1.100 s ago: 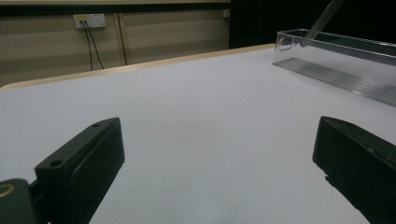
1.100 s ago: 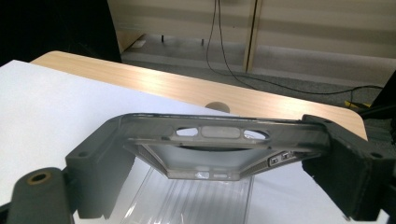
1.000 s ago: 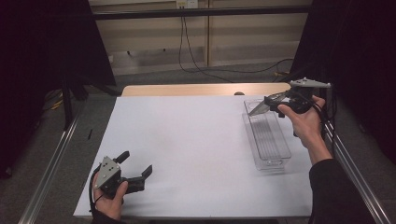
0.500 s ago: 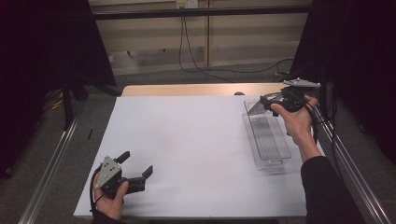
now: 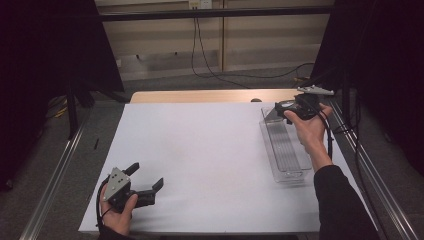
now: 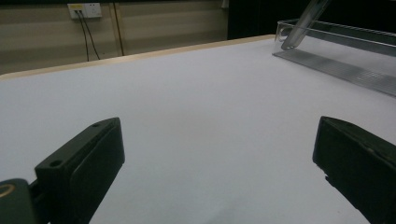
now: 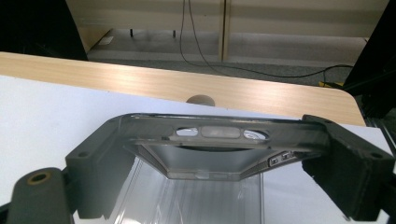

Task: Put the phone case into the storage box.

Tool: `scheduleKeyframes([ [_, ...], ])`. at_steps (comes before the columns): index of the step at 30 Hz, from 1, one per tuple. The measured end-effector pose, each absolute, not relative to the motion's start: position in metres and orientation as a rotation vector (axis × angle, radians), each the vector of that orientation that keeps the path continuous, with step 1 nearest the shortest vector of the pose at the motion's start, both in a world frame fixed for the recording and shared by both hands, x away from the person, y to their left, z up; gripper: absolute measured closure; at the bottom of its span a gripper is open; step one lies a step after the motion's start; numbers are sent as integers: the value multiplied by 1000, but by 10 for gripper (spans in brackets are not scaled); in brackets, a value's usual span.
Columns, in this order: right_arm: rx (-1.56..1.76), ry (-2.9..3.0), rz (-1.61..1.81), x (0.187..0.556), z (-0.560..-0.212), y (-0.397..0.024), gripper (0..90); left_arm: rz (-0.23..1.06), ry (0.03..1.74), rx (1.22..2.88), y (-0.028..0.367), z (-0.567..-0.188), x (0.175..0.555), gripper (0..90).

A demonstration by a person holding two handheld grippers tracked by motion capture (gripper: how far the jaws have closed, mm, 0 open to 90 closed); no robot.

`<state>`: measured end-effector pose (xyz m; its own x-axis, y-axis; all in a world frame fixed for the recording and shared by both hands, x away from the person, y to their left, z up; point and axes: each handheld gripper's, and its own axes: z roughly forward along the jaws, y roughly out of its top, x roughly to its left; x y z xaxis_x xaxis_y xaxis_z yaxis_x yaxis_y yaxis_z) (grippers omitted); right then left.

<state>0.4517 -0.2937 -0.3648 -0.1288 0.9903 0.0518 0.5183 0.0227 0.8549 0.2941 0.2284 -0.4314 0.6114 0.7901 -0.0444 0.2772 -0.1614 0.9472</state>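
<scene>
Phone case [image 7: 219, 140]: a clear, smoky case with camera and button cut-outs, held level and crosswise between the right gripper's jaws, above the far end of the tray; in the left gripper view it showed as a slanted clear piece [image 6: 306, 21] dipping toward the tray's end.
Right gripper [image 5: 280, 111]: jaws pinched on the case's two short ends, one at each side (seen best in the right gripper view); it was held in the person's right hand [image 5: 309, 127] over the far right part of the bench.
Tray [image 5: 287, 155]: a long, clear plastic bin with a ribbed floor, lying lengthwise near the bench's right edge; its near end sat well apart from the case.
Left gripper [image 5: 147, 185]: jaws spread wide with nothing between them, low over the near left corner of the bench, pointing across the white surface toward the tray.
Bench [image 5: 200, 150]: covered by a white sheet, with a strip of bare wood [image 7: 140, 81] along the far edge.
Beyond the bench: black cables [image 5: 210, 60] trailing down the wall and across the floor.
</scene>
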Motion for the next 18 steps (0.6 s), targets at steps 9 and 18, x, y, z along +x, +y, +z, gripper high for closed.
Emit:
scheduleKeyframes([
  [9, 1557, 1685, 992, 455, -371, -289, 120, 574, 873, 1730, 228, -431, 294, 23],
  [18, 1563, 1634, 980, 457, -373, -283, 120, 584, 865, 1741, 228, -432, 295, 23],
])
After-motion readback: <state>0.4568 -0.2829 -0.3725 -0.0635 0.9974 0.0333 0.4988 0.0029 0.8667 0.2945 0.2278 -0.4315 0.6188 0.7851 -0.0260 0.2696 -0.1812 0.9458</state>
